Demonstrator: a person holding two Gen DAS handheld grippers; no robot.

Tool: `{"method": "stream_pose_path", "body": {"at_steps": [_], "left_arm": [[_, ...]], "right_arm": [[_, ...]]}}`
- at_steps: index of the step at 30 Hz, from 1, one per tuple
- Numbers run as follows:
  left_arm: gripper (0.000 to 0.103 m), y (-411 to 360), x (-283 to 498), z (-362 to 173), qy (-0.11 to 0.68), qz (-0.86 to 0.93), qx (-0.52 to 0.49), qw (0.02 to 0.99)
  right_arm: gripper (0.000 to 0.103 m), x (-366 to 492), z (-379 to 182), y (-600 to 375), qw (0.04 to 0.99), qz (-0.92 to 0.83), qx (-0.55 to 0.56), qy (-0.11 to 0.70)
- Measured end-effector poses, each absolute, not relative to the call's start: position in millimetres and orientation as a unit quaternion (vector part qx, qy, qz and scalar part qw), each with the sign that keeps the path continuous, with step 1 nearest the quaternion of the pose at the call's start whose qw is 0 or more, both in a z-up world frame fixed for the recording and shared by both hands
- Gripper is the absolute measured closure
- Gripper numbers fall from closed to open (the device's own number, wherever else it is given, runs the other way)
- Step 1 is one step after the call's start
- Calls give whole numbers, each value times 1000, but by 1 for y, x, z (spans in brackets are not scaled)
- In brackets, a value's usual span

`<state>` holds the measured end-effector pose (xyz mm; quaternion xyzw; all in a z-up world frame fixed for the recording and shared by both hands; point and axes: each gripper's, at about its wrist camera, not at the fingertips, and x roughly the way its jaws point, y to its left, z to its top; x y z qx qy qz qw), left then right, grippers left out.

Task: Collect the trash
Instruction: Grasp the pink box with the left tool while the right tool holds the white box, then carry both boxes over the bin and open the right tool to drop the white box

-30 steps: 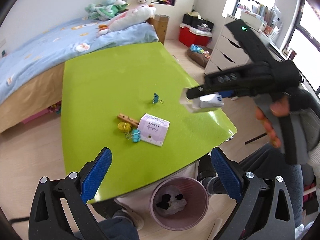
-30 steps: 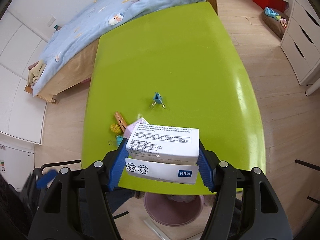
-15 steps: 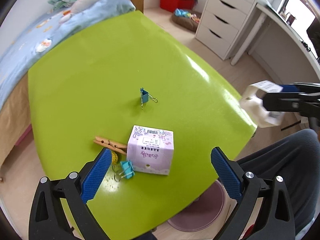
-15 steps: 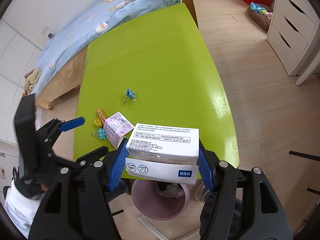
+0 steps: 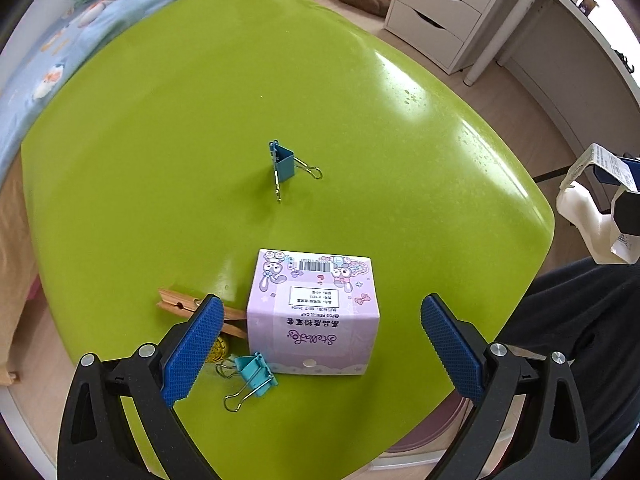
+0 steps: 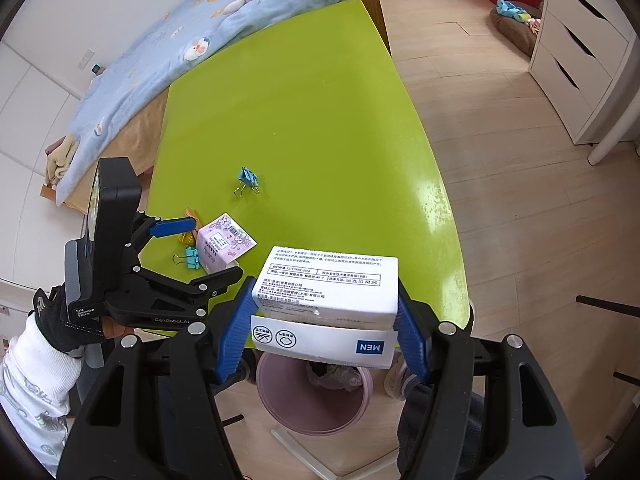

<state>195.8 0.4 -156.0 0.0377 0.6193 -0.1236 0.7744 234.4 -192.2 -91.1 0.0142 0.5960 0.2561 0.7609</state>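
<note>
Collection of trash is under way on two fronts. A white carton (image 6: 326, 288) is clamped between the blue pads of the right hand-held gripper (image 6: 324, 320), and it is held out past the near edge of the green worktop (image 6: 304, 120), above the pink waste bin (image 6: 316, 400) that stands on the floor and already holds crumpled scraps. The left hand-held gripper (image 5: 316, 352) is seen spread wide and empty, lowered steeply over a small lilac box (image 5: 314, 312) that sits near the worktop's near edge; the box lies between the two pads but is not touched by either. A wooden clothespin (image 5: 192, 308) lies against the box's left side, a light-blue binder clip (image 5: 252, 376) rests just beside its near corner, and a darker blue binder clip (image 5: 286, 166) stands farther off, well apart. The step in hand is judged to be the drop of the carton, paired with the approach to the lilac box. Next, the right pads would need to be released squarely over the bin, and the left pads brought down and closed on the box's side faces so that the clothespin and the clip are not caught.
</note>
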Motion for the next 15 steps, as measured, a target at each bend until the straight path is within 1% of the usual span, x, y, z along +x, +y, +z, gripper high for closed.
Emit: {"method": "stream_pose_path", "body": {"at_steps": [2,4,6,9,15], "left_arm": [[19,-3,194,-157,618,-123,46,775],[23,-3,195,-156,617,-123,49,776],[40,-1,197,-155,615,-114,54,779],[41,2,196,-151,612,-115,49,781],[41,13,189,-127,580,-104,30,807]], "right_arm": [[39,235,-93,-192,760,256,14,597],[39,236,-94,-191,759,257,14,598],[39,236,-95,-190,758,258,13,599],[39,235,-96,-188,758,261,10,597],[39,232,-95,-182,761,270,5,589]]}}
